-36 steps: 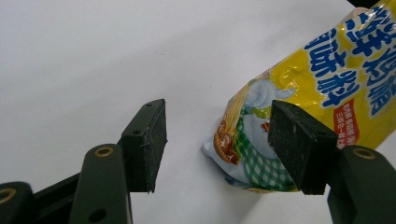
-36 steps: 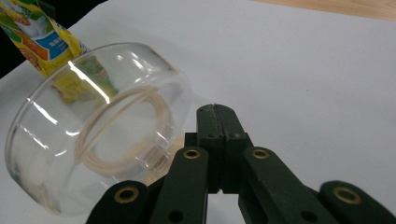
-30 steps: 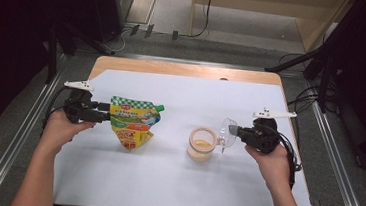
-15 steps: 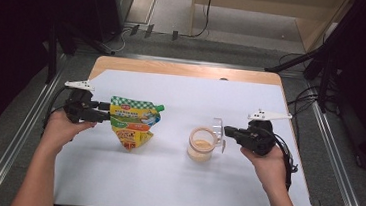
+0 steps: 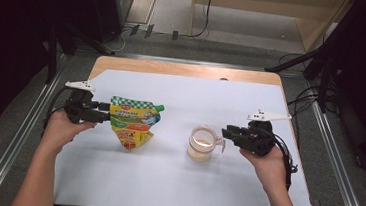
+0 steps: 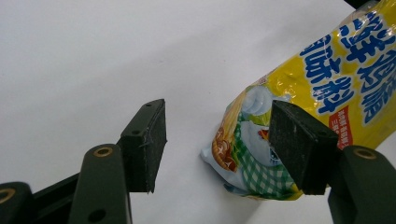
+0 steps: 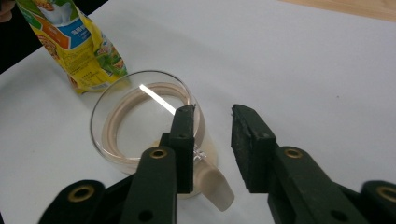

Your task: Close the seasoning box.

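White table cover (image 5: pixel 174 182) carried a fragile, slick glass cup (image 5: pixel 201 144) best gripped by its handle, from which the right gripper (image 5: pixel 228 133) had just been opening, while the left gripper (image 5: pixel 103 115) gaped beside the floppy pouch (image 5: pixel 131 123).

A yellow and green spouted pouch (image 5: pixel 131 123) stands upright toward the worktop's left edge. A clear glass cup (image 5: pixel 201 144) with a pale handle, holding a little beige liquid, stands upright nearer the right edge, well apart.
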A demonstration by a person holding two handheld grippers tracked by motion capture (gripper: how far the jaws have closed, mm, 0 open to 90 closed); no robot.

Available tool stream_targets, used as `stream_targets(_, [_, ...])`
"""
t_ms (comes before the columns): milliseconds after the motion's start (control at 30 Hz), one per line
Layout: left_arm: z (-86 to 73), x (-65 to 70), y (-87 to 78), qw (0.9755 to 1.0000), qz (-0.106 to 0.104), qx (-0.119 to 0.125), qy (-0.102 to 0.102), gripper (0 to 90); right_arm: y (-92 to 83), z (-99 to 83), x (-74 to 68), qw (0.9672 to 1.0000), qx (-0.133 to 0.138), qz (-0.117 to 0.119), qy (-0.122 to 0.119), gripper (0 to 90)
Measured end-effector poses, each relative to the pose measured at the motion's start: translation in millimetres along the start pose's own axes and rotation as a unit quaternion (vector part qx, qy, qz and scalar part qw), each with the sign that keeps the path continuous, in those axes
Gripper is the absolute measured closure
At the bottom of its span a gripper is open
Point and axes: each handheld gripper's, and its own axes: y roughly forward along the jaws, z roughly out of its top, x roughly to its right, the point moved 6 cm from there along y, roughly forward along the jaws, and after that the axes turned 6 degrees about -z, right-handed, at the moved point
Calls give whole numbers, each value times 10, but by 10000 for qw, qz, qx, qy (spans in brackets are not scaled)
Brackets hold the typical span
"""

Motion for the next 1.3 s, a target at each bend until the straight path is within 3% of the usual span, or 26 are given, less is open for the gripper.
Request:
stream_targets(267, [-2, -1, 4, 10000, 0, -15, 1, 379, -4, -31, 132, 9998, 123, -158, 2, 515])
stream_targets(533, [-2, -2, 2, 10000, 6, -1, -19, 378, 17, -112, 290, 9993, 271, -216, 120, 397])
stream_targets(600, [-3, -2, 0, 10000, 11, -5, -16, 377, 35, -138, 346, 9984, 396, -397, 55, 355])
stream_targets(733, [-6, -8, 4, 10000, 20, -23, -20, 377, 50, -202, 430, 9976, 326, -602, -100, 336])
stream_targets(833, [-12, -8, 11, 10000, 20, -50, -30, 376, 57, -227, 474, 9978, 309, -584, 5, 324])
stream_targets(1000, [-10, -6, 9, 10000, 7, -33, -27, 376, 72, -270, 572, 9968, 305, -742, 71, 307])
stream_targets(1100, [-11, -10, 12, 10000, 14, -37, -36, 376, 66, -292, 616, 9962, 286, -822, 75, 307])
stream_targets(1200, [-13, -10, 15, 10000, 25, -58, -24, 376, 65, -324, 670, 9953, 268, -926, -68, 294])
stream_targets(1300, [-16, -11, 19, 10000, -3, -63, -29, 375, 74, -354, 717, 9951, 227, -962, -20, 293])
